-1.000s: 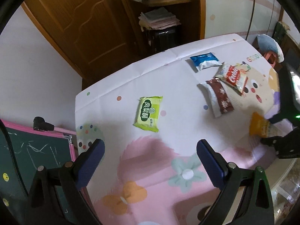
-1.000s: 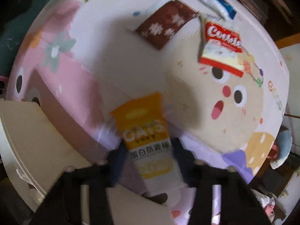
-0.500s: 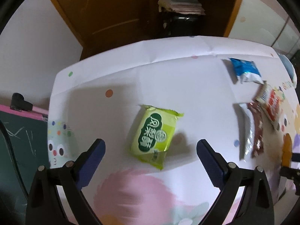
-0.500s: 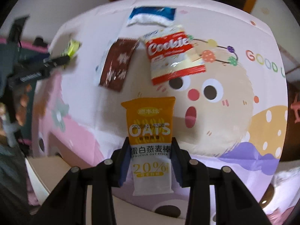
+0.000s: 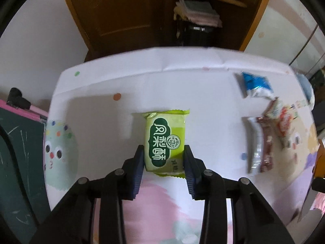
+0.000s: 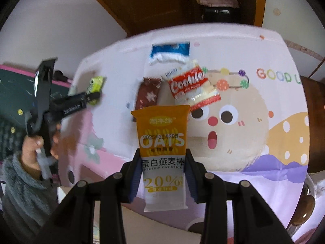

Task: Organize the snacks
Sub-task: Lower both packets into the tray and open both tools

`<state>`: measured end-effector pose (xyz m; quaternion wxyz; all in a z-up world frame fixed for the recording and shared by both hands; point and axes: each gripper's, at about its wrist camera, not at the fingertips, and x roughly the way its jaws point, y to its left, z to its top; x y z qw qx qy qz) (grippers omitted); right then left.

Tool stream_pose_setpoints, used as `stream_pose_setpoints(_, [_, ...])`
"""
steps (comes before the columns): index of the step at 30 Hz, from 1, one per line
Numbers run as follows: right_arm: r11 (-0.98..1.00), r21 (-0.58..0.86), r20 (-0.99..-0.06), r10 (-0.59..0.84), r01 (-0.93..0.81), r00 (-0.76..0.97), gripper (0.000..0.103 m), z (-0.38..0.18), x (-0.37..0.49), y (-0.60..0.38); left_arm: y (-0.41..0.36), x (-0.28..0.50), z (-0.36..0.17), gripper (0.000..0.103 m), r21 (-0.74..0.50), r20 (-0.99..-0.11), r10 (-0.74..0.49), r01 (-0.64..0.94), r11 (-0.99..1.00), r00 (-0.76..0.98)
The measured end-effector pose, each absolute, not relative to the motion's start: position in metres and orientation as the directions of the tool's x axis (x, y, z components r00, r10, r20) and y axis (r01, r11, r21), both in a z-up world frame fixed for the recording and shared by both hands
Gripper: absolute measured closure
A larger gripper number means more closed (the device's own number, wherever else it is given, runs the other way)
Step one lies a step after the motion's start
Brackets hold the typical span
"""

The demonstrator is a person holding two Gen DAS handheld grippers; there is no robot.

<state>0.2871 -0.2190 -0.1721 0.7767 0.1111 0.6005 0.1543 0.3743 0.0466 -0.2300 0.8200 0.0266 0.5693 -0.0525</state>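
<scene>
My left gripper is shut on a green snack packet that rests on the table's cartoon cloth. It also shows in the right wrist view, held by the left gripper. My right gripper is shut on an orange and white oat bar and holds it above the table. A blue packet, a red cookie packet and a brown packet lie together beyond it. They also show at the right of the left wrist view: blue, brown, cookie.
A dark chalkboard with a pink frame stands at the table's left. A wooden door and shelves with a stack of folded cloth are behind the table. The person's hand and grey sleeve hold the left tool.
My left gripper has moved forward and closed from wide open onto the green packet. My right gripper has swung and levelled with the oat bar still in it.
</scene>
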Motion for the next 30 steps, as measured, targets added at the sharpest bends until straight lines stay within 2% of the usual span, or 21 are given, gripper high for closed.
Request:
stream_pose_setpoints(4, [0.922,0.373,-0.865,0.387,-0.106,0.319,0.064,-0.135,0.276,-0.223,0.039,0.346,-0.176,0.068,-0.043,-0.895,-0.107,0.157,0.987,0.434])
stream_pose_setpoints(12, [0.914,0.382,-0.777,0.397,-0.134,0.489,0.064,-0.043,0.225,-0.216,0.027,0.243,-0.039,0.068,-0.04,-0.772,-0.2,0.268,0.963,0.604])
stream_pose_setpoints(16, [0.905,0.389,-0.74,0.419,-0.174,0.526,0.064,-0.008,0.188,-0.207,0.026,0.191,-0.001,0.068,-0.042,-0.75,-0.216,0.281,0.959,0.626])
stream_pose_setpoints(24, [0.902,0.348,-0.673,0.431,-0.256,0.602,0.064,0.037,0.103,-0.183,0.027,0.092,0.036,0.068,-0.09,-0.696,-0.284,0.312,0.946,0.659])
stream_pose_setpoints(30, [0.911,0.318,-0.649,0.412,-0.264,0.64,0.064,0.032,0.051,-0.177,0.028,0.045,0.021,0.068,-0.162,-0.699,-0.323,0.299,0.94,0.638])
